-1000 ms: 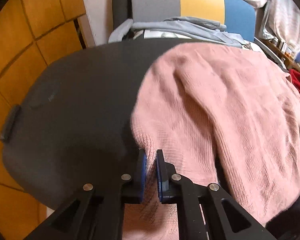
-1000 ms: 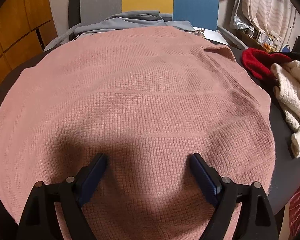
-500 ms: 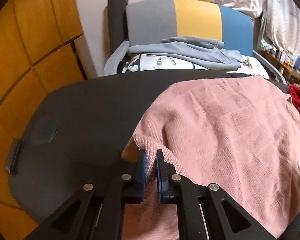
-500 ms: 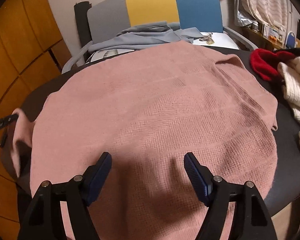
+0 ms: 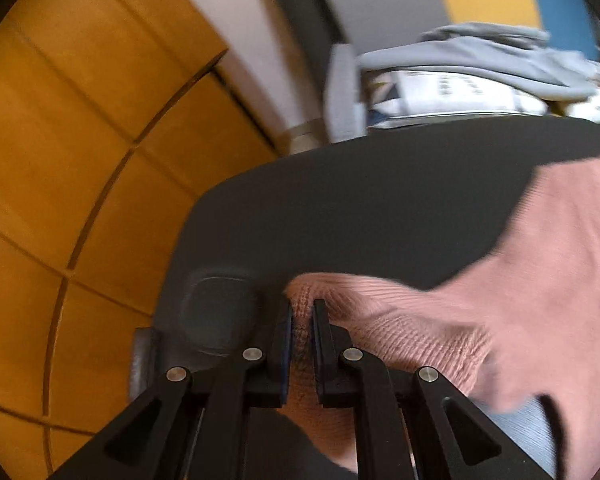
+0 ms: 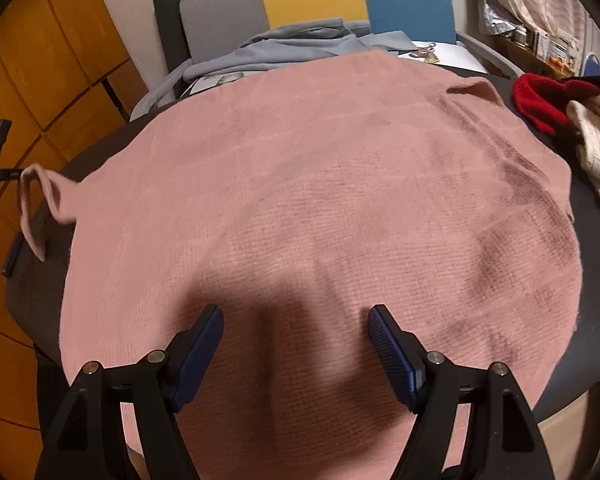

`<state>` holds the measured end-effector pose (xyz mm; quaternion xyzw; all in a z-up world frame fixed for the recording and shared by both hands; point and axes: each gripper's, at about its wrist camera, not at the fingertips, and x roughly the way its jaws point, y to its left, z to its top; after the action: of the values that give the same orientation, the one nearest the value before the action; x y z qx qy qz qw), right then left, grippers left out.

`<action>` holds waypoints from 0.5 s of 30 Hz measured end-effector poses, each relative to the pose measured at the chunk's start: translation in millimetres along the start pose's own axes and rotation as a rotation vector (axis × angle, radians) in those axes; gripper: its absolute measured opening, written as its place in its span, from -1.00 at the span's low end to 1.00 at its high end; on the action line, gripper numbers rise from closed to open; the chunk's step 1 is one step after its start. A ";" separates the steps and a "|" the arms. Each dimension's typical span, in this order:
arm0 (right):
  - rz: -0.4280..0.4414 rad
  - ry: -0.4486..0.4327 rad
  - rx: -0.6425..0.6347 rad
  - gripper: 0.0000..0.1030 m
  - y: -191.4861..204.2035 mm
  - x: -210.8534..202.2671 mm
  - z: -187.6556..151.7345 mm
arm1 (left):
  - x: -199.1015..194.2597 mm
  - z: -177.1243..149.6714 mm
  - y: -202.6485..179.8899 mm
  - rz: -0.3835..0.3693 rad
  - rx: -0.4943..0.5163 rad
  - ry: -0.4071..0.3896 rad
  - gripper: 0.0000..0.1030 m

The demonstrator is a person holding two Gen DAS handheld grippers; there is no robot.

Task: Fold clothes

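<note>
While left gripper (image 5: pixel 301 312) pinches sweater (image 6: pixel 320 208) — cuff.

**Knit, matt black and ribbed blue**

The pink sweater (image 6: pixel 320 184) is soft waffle-knit cloth, ribbed at the cuff (image 5: pixel 324 292) pinched in the left hand-held gripper (image 5: pixel 301 320). Under it the desk (image 5: pixel 360 208) looks matt and dark. The right hand-held gripper (image 6: pixel 295 334) is matt black plastic with ribbed blue pads (image 6: pixel 392 360) and shiny metal rivets.
</note>
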<state>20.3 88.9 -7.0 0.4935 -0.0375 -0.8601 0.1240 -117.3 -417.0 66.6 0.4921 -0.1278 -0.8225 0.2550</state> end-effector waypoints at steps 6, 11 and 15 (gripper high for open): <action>0.034 0.011 0.001 0.49 3.1 0.3 -0.7 | 37.0 -28.5 0.9 -0.009 -0.120 0.092 0.04; -0.005 -0.072 0.070 0.49 -25.0 -27.4 4.1 | -11.3 -76.6 -43.0 -0.225 -0.145 0.024 0.30; -0.084 -0.120 0.173 0.49 -64.7 -50.1 6.2 | -50.0 -115.2 -78.2 -0.399 -0.165 -0.031 0.51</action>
<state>27.8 163.6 26.1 0.4510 -0.0981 -0.8861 0.0422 -20.2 -319.6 12.2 0.4726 0.0359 -0.8717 0.1247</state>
